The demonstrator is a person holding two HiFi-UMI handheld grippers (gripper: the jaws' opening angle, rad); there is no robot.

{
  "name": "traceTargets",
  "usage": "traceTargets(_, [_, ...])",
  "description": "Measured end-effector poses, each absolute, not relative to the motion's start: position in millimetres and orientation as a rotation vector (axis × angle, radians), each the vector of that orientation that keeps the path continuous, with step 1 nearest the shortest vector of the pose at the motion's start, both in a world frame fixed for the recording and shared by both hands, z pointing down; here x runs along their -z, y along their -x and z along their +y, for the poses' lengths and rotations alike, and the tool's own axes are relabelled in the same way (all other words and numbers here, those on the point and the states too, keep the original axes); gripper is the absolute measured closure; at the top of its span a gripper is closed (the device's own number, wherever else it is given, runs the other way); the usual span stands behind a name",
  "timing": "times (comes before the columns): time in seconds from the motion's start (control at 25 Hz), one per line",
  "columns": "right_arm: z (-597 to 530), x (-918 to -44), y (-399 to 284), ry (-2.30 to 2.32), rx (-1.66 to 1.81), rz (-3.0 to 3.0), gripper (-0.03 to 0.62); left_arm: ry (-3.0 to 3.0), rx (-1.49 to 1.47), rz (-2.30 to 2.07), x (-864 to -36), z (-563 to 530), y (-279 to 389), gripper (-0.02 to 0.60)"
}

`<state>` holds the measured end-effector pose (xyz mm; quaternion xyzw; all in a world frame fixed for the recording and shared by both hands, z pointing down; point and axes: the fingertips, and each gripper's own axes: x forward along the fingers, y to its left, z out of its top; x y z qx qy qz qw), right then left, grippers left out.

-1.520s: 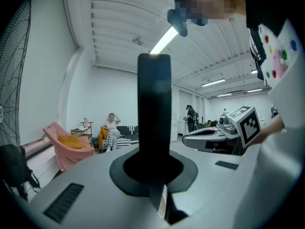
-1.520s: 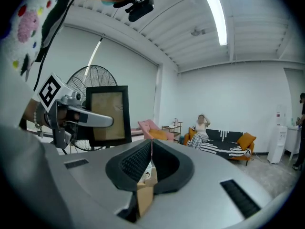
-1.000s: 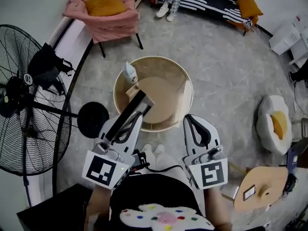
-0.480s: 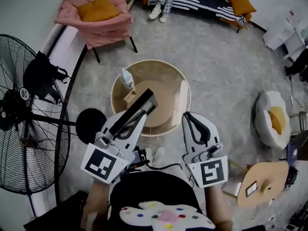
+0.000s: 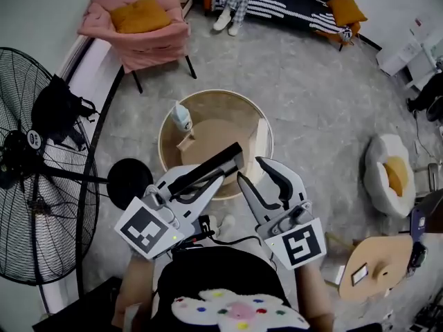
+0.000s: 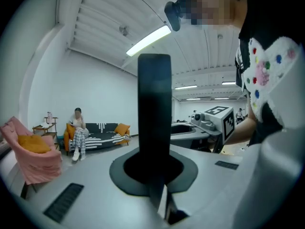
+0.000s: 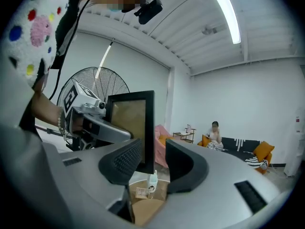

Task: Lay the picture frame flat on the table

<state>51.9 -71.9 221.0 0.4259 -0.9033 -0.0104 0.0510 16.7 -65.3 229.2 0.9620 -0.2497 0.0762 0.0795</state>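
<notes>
The black picture frame (image 5: 208,171) hangs above the near edge of the round wooden table (image 5: 257,120), tilted, its far end pointing right. My left gripper (image 5: 201,183) is shut on the frame's lower part; in the left gripper view the frame (image 6: 154,113) stands edge-on as a dark bar between the jaws. My right gripper (image 5: 253,171) sits just right of the frame, jaws opening. In the right gripper view the frame (image 7: 128,128) shows its brown face, and its right edge lies between the spread jaws of the right gripper (image 7: 155,163), untouched by the pads.
A small white bottle (image 5: 182,118) and a little card stand (image 5: 185,142) rest on the table's left part. A big floor fan (image 5: 34,185) stands at left, a pink armchair (image 5: 138,23) beyond, a sofa (image 5: 297,2) with a seated person, an egg-shaped cushion (image 5: 391,178) at right.
The frame has swung from pointing away to leaning right and lower. The right gripper has opened its jaws and moved left up to the frame's edge.
</notes>
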Motion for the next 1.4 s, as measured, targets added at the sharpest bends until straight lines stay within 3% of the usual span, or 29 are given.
traceTargets(0.4, [-66,-222,-41,-1.151,-0.04,-2.85,0.441,-2.874,-0.173,-0.599,-228,-54,-21,0.558])
traceTargets(0.84, [-65,-225,-45,-1.198,-0.107,-2.827,0.5,-2.869,-0.153,-0.685,-232,-56,-19,0.555])
traceTargets(1.0, [-70,-225,-50,-1.266,-0.145,-2.798,0.502,-2.849,-0.122,-0.768,-231,-65,-20,0.53])
traceTargets(1.2, [-74,-228,-53,-1.376,-0.193,-2.755,0.503,-2.79,-0.097,-0.846,-237,-73,-11,0.432])
traceTargets(1.4, [-78,-239,-79,-1.492,-0.26,-2.686,0.503,-2.761,-0.122,-0.95,-242,-79,-6,0.422])
